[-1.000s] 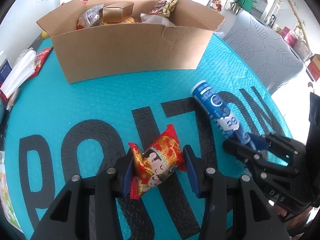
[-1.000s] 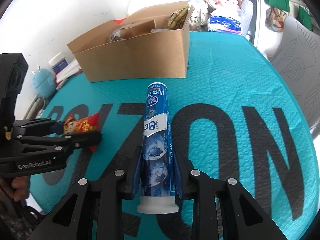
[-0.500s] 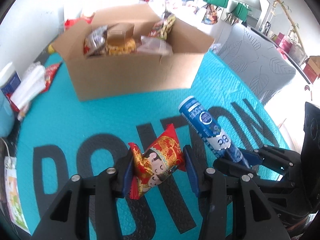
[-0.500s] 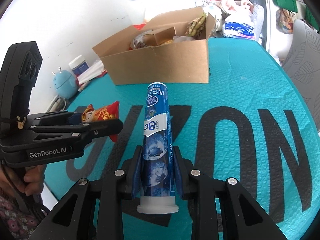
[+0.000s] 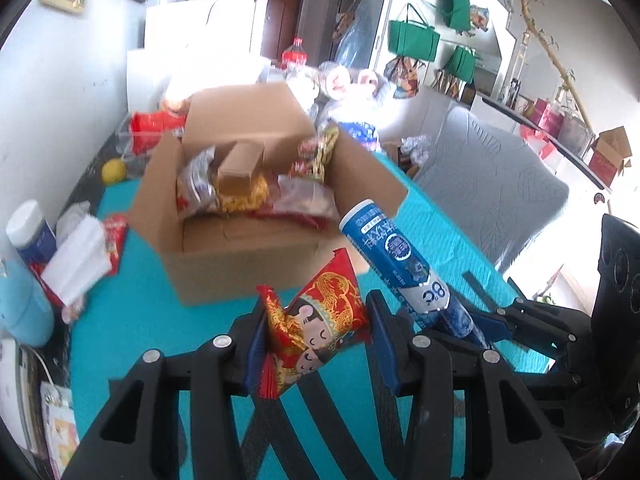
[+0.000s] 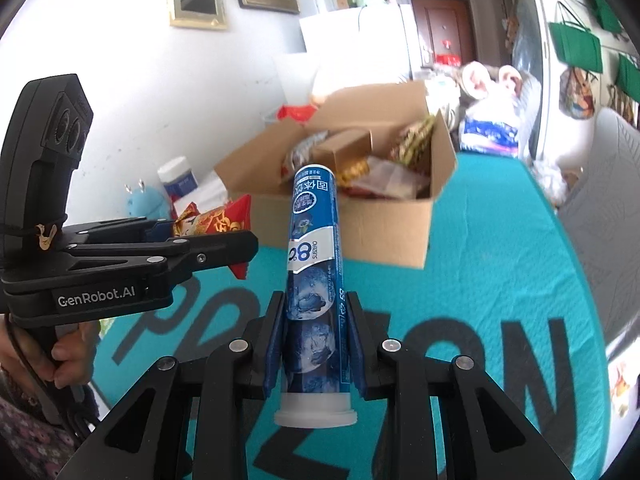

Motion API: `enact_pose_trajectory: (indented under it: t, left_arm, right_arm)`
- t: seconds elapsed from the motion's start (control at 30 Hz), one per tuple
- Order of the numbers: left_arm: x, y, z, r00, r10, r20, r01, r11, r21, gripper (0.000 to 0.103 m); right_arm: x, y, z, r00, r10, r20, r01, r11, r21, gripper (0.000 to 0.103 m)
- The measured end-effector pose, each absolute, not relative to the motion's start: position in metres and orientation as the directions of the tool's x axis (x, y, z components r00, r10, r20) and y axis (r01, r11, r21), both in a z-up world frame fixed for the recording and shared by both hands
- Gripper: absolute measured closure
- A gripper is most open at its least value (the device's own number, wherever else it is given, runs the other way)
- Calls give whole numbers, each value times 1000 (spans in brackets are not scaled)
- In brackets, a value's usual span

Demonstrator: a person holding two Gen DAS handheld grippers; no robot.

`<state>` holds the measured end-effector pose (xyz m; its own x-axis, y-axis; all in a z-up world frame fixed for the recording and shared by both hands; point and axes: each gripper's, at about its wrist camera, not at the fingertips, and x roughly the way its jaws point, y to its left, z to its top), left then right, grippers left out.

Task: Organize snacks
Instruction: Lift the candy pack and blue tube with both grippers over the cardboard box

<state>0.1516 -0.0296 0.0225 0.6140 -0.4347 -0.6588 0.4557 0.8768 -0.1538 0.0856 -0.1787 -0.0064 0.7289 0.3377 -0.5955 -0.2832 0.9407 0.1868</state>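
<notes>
My left gripper [image 5: 316, 332] is shut on a red and gold snack packet [image 5: 320, 320] and holds it in the air above the teal table. It also shows in the right wrist view [image 6: 212, 232] with the packet [image 6: 218, 220]. My right gripper [image 6: 316, 332] is shut on a blue tube with a white cap [image 6: 314, 264], held up off the table; the tube shows in the left wrist view [image 5: 396, 256] too. An open cardboard box [image 5: 240, 248] holding several snacks stands ahead of both grippers, also seen in the right wrist view [image 6: 384, 228].
The teal mat [image 6: 500, 280] with big black letters covers the table. At the left edge lie a white-capped jar [image 5: 28, 232], folded white paper [image 5: 76, 260] and a red packet [image 5: 114, 236]. A lemon [image 5: 113, 171] and bottles stand behind the box. A grey chair [image 5: 492, 200] is on the right.
Both grippers have lifted off the table with their items and moved toward the box. The box now looks closer and its contents show from above.
</notes>
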Motion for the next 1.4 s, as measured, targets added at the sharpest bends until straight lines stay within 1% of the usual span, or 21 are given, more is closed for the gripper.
enact_pose_trajectory:
  t: [0.27,0.67,0.93,1.03,1.17,1.27,1.4]
  left_arm:
    - [170,-33,65,683,-475,-556,482,864,-146,58]
    - [232,-33,98,746,-472,-471,460,875,-149,58]
    - [285,-38,108,770,-461,-440,460,880,-117,58]
    - [304,-39,106,774,-460,-435,454,882,-125,58]
    - [325,-37,100,803,-421,-422,402,905,-138,58]
    - [343,-35,92,797,-420,-434,391,906,-160,58]
    - [365,-35,76,792,-395,-466,357,918,-170,58]
  right_arm:
    - [106,-173,32,768,358,-530,-327,932,155,75]
    - [163,-185,73,805,364,-468,-338,930,141,75]
    - [216,-194,87,829,336,-447,-316,941,122,75]
    - [237,-196,88,836,323,-445,-301,946,120,75]
    - [261,-200,85,845,299,-444,-273,954,124,75]
    - [282,-203,78,845,264,-465,-235,965,119,75]
    - [305,-208,66,830,262,-492,-213,965,154,75]
